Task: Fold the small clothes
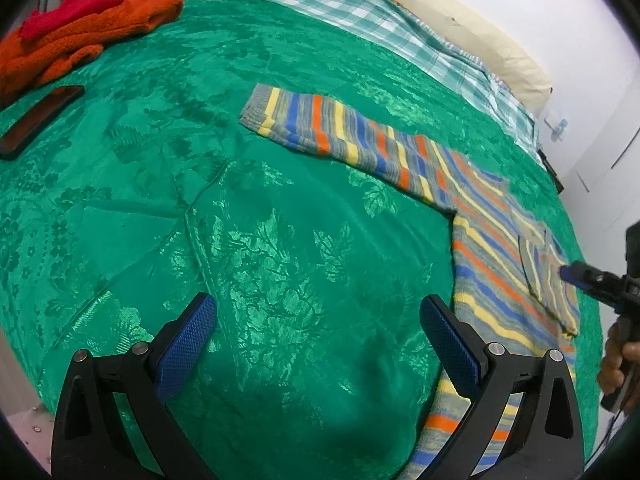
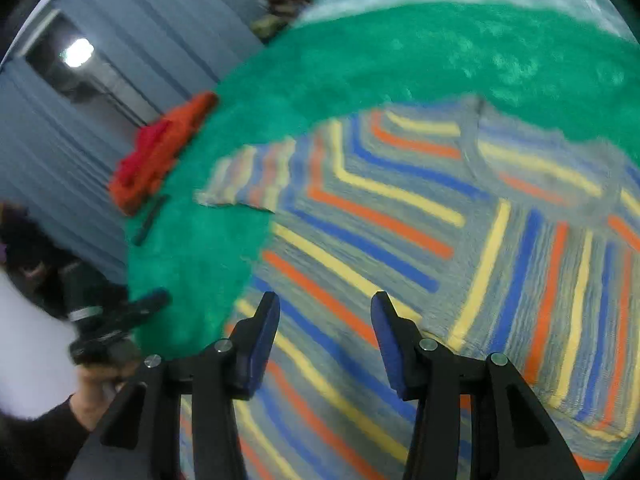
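The left gripper (image 1: 318,344) hovers over bare green bedspread (image 1: 200,200), jaws spread wide with nothing between them. The right gripper (image 2: 325,334) hangs above the striped sweater (image 2: 400,240), jaws parted and released, not touching the knit. The sweater lies flat near the bed's right edge, one sleeve stretched toward the middle. Orange and red clothes (image 1: 68,44) sit at the far left corner, beside a dark flat phone (image 1: 38,120).

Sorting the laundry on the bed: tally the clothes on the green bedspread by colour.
Striped (grey, blue, orange, yellow): 1, the striped sweater
Orange: 1, the orange garment
Red: 1, the red garment atop the orange one
Total: 3
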A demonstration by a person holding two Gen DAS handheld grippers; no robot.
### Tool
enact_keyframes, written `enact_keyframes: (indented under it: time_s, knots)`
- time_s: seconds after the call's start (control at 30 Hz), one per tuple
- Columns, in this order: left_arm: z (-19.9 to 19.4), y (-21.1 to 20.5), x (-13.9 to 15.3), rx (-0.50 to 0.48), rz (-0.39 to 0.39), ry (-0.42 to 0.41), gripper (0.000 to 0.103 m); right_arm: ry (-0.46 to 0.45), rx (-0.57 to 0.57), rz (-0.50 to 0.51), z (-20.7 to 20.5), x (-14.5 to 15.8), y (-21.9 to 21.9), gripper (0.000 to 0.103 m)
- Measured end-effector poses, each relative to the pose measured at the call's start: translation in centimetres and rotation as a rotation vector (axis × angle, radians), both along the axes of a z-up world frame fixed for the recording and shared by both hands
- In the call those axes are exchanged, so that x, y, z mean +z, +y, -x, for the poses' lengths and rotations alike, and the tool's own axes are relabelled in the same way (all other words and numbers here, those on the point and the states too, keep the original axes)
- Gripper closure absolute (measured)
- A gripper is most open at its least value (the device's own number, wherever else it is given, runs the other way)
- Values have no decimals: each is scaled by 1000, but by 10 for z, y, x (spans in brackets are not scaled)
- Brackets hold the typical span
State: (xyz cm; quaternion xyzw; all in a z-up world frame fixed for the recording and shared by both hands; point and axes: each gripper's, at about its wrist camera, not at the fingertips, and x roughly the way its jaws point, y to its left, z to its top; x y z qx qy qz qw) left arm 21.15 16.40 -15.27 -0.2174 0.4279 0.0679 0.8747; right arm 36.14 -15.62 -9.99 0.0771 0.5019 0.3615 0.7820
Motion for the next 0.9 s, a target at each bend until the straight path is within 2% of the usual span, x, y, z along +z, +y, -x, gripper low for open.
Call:
enact_keyframes:
  time_s: [0.07, 0.13, 0.2, 0.23, 0.27, 0.3, 0.33, 0.37, 0.4, 0.5, 0.57, 0.67, 0.73, 0.83, 0.9]
  knots:
    - [0, 1, 0, 1, 5, -2, 1, -3, -59, 0, -2, 5, -28, 53]
    - [0, 1, 0, 3, 9, 0, 1, 38, -182, 24, -7, -4, -80, 53]
    - [-1, -1, -2, -5, 8, 8, 1, 104, -309, 69, -6, -23, -137, 53]
    - [-2, -3, -3, -12, 5, 13, 1, 162, -376, 132, -5, -40, -161, 53]
    - [-2, -6, -3, -20, -4, 18, 1, 212, -441, 212, -5, -56, -182, 59]
    - [-2, -8, -4, -27, -14, 20, 1, 237, -502, 248, 1, -64, -211, 84]
    - [-2, -10, -4, -33, -28, 20, 1, 230, -530, 221, 7, -61, -226, 87]
    - [-1, -13, -3, -43, -46, 17, 1, 201, -566, 212, 15, -50, -234, 85]
    - [0, -16, -2, -53, -56, 14, 1, 171, -575, 214, 24, -42, -235, 75]
    - [6, -31, 5, -132, -75, 1, 1, 84, -489, 190, 53, -13, -212, 63]
    - [12, -45, 9, -203, -73, -2, 1, 73, -400, 189, 73, -7, -183, 63]
    - [29, -82, 14, -370, -86, 2, 1, 124, -316, 186, 118, -21, -153, 63]
    - [39, -108, 8, -479, -108, 49, 1, 171, -300, 217, 145, -38, -144, 63]
    - [56, -144, -16, -625, -190, 198, 2, 233, -299, 356, 193, -67, -134, 62]
    - [67, -152, -13, -654, -219, 192, 2, 190, -328, 379, 214, -58, -131, 61]
